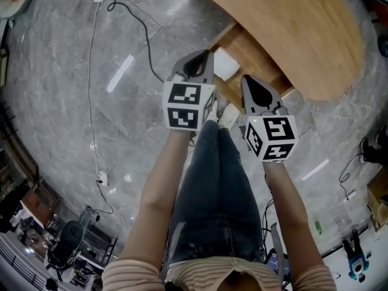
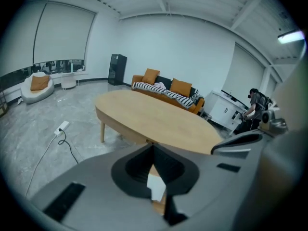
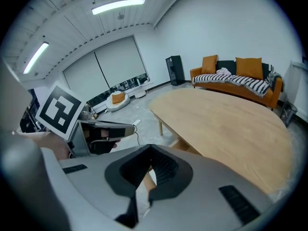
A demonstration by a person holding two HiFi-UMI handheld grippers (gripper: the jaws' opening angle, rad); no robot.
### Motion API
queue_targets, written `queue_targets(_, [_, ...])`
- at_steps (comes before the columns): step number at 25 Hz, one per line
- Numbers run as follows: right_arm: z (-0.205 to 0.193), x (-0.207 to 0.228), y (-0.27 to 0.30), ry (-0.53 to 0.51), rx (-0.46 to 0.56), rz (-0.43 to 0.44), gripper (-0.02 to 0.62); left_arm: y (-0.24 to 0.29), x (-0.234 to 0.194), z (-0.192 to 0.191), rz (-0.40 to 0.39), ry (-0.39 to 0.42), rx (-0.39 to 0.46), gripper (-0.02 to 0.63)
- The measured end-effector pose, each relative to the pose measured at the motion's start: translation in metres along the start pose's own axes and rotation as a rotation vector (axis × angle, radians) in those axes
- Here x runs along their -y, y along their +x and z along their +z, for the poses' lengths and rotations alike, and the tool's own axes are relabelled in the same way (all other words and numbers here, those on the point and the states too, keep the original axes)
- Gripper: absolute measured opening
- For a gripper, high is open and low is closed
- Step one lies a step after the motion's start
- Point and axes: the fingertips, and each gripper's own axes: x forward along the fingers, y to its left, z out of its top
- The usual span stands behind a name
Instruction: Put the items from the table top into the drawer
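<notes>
The oval wooden table (image 1: 291, 35) fills the top right of the head view, and no loose item shows on its top (image 2: 154, 117) in either gripper view. Under its near edge an open wooden drawer (image 1: 248, 53) holds a flat white item (image 1: 225, 63). My left gripper (image 1: 200, 56) hangs just left of the drawer with its jaws shut and nothing in them. Seen along those jaws, the left gripper (image 2: 153, 146) meets at the tips, and the white item (image 2: 156, 187) shows through the gap below. My right gripper (image 1: 250, 83) is over the drawer's near side, and the right gripper (image 3: 150, 147) is also shut and holds nothing.
The person's legs in jeans (image 1: 212, 180) stand on grey marble floor below the grippers. A power strip (image 2: 61, 127) with a black cable (image 1: 91, 71) lies on the floor to the left. An orange sofa (image 2: 166, 90) and a white cabinet (image 2: 224, 107) stand beyond the table.
</notes>
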Motion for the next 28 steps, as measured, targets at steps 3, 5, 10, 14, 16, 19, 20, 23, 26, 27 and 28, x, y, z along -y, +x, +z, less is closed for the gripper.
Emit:
queue_targets(3, [0.019,-0.006,-0.013,0.011,0.035,0.010,0.009,-0.018,0.010,0.015,-0.028,-0.025,0.039,0.014])
queue_targets(5, [0.035,-0.012,-0.021,0.010,0.066,0.024,0.009,-0.031,0.017,0.027,-0.047,-0.039,0.069,0.014])
queue_targets(10, [0.081,-0.026,-0.048,0.037,0.189,0.072,0.009,-0.066,0.031,0.059,-0.078,-0.030,0.145,0.014])
queue_targets(14, [0.110,-0.039,-0.075,0.021,0.260,0.078,0.009,-0.096,0.038,0.083,-0.092,-0.021,0.195,0.014])
queue_targets(16, [0.122,-0.042,-0.088,0.020,0.288,0.075,0.009,-0.109,0.042,0.094,-0.102,-0.017,0.219,0.014])
queue_targets(19, [0.137,-0.045,-0.104,0.015,0.320,0.070,0.009,-0.126,0.049,0.110,-0.112,-0.001,0.246,0.014])
queue_targets(20, [0.141,-0.046,-0.109,0.010,0.327,0.070,0.008,-0.131,0.051,0.114,-0.114,0.003,0.255,0.012])
queue_targets(23, [0.154,-0.049,-0.123,-0.008,0.352,0.068,0.008,-0.146,0.055,0.127,-0.116,0.013,0.284,0.013])
queue_targets(26, [0.170,-0.051,-0.141,-0.019,0.392,0.061,0.009,-0.163,0.059,0.139,-0.121,0.019,0.315,0.014])
queue_targets(27, [0.175,-0.052,-0.148,-0.025,0.407,0.060,0.009,-0.170,0.061,0.144,-0.122,0.021,0.325,0.012])
queue_targets(28, [0.182,-0.054,-0.155,-0.031,0.424,0.059,0.008,-0.177,0.062,0.148,-0.122,0.023,0.335,0.012])
